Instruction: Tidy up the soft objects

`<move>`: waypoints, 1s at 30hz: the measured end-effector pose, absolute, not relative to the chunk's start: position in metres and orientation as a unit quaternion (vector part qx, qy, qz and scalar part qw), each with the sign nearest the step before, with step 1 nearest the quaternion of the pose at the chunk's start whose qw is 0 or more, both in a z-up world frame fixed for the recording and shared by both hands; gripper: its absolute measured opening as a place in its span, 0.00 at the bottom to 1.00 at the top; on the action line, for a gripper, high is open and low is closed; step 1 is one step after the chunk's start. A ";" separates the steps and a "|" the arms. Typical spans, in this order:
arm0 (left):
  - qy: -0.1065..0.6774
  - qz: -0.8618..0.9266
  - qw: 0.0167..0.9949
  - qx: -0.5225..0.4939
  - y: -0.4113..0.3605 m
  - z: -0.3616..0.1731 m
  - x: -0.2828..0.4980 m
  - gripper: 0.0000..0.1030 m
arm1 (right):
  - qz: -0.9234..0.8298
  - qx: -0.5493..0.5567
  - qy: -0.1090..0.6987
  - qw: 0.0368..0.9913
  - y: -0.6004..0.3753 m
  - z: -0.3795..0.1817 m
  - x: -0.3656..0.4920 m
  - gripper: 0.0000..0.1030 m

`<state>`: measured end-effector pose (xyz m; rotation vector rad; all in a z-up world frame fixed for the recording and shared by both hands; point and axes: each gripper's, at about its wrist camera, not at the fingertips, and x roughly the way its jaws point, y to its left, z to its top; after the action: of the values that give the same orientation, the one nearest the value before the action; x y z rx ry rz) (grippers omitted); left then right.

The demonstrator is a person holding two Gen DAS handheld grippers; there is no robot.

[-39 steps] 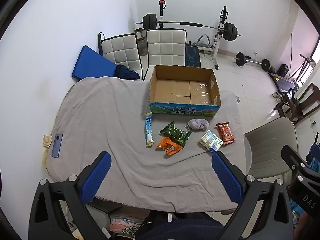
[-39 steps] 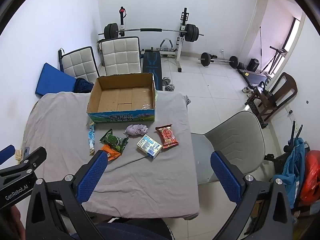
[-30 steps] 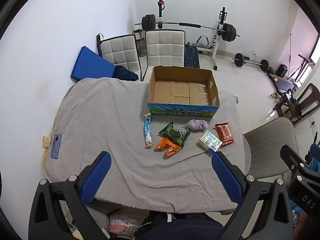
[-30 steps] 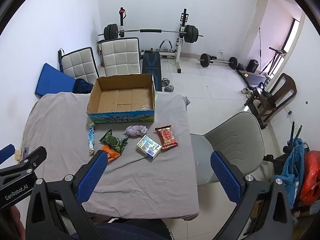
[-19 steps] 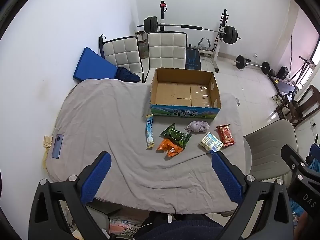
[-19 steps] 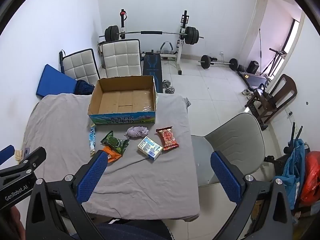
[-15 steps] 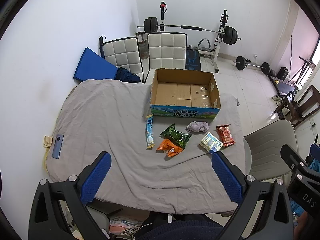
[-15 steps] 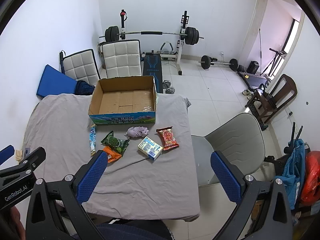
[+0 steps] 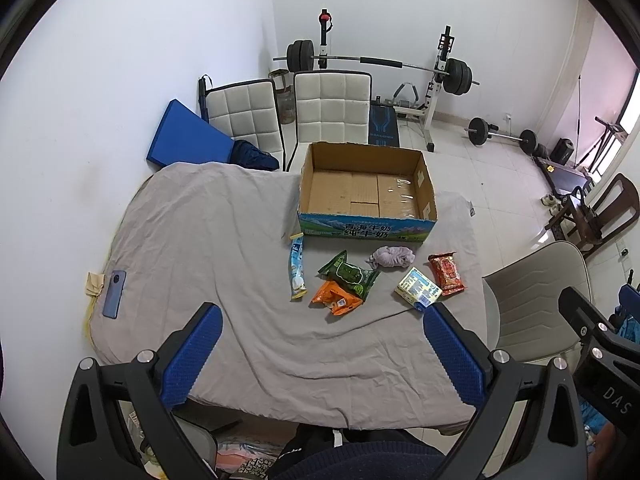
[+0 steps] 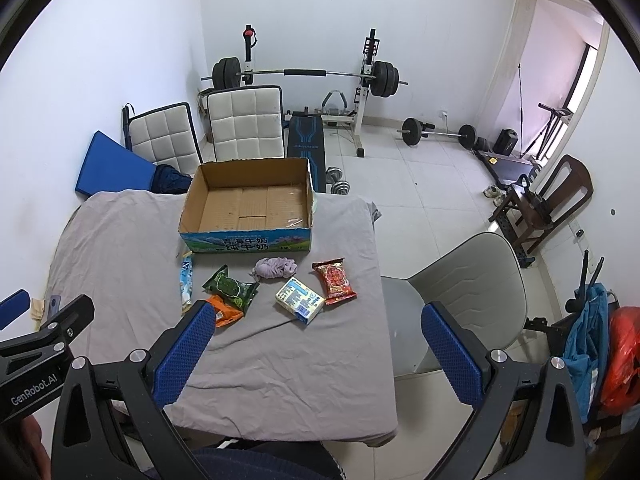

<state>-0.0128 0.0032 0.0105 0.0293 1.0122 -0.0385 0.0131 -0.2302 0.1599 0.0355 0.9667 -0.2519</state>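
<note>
- Left gripper (image 9: 320, 344) spread wide, holding nothing, high over my counter (image 9: 200, 240).
- Right gripper (image 10: 316, 340) likewise spread and bare.
- Cardboard box (image 9: 366, 188) sits at the far edge.
- Purple cloth (image 9: 392, 257) just in front of box, between green packet (image 9: 350, 274) and red packet (image 9: 446, 272).
- Phone (image 9: 114, 294), I think, near left edge.

A cardboard box (image 9: 366, 192) sits on the cloth-covered table (image 9: 208, 240), open side up, and before its front wall lies a row of small things. From left to right of the box: a long sachet (image 9: 297, 267), two overlapping snack packets (image 9: 344, 282), a crumpled cloth (image 9: 391, 257), a small carton (image 9: 417, 290) and a snack pack (image 9: 446, 273). Behind the box stand two padded chairs (image 9: 332, 108), and far left of it, at the table's edge, lies a phone (image 9: 114, 293).
</note>
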 end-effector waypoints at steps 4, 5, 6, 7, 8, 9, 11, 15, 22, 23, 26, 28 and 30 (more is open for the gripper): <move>0.484 -0.019 0.875 0.014 0.003 0.011 -0.014 1.00 | -0.120 0.017 0.462 0.879 -0.228 0.163 0.011 1.00; 0.484 -0.019 0.875 0.014 0.002 0.011 -0.013 1.00 | -0.120 0.016 0.462 0.879 -0.228 0.162 0.011 1.00; 0.484 -0.019 0.875 0.014 0.003 0.011 -0.013 1.00 | -0.120 0.016 0.462 0.879 -0.228 0.163 0.011 1.00; 0.484 -0.019 0.875 0.014 0.003 0.011 -0.014 1.00 | -0.119 0.017 0.462 0.879 -0.228 0.163 0.011 1.00; 0.484 -0.018 0.875 0.014 0.002 0.011 -0.014 1.00 | -0.119 0.017 0.462 0.879 -0.228 0.163 0.011 1.00; 0.484 -0.018 0.875 0.014 0.002 0.011 -0.014 1.00 | -0.120 0.016 0.461 0.879 -0.228 0.164 0.011 1.00; 0.483 -0.018 0.875 0.013 0.002 0.012 -0.015 1.00 | -0.118 0.016 0.459 0.880 -0.227 0.167 0.011 1.00; 0.480 -0.018 0.877 0.013 0.001 0.017 -0.018 1.00 | -0.116 0.016 0.457 0.882 -0.226 0.169 0.012 1.00; 0.480 -0.019 0.877 0.013 0.001 0.017 -0.019 1.00 | -0.116 0.015 0.454 0.883 -0.224 0.170 0.011 1.00; 0.480 -0.019 0.877 0.014 0.000 0.018 -0.019 1.00 | -0.115 0.015 0.453 0.884 -0.226 0.170 0.010 1.00; 0.481 -0.019 0.877 0.014 -0.002 0.019 -0.019 1.00 | -0.113 0.014 0.452 0.885 -0.228 0.171 0.010 1.00; 0.479 -0.019 0.877 0.014 -0.002 0.020 -0.020 1.00 | -0.113 0.014 0.452 0.885 -0.228 0.171 0.011 1.00; 0.479 -0.017 0.878 0.015 -0.004 0.020 -0.019 1.00 | -0.113 0.014 0.452 0.885 -0.227 0.171 0.011 1.00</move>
<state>-0.0195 -0.0039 0.0197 0.0306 0.9984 -0.0365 0.0109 -0.2271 0.1708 0.0291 0.9405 -0.2358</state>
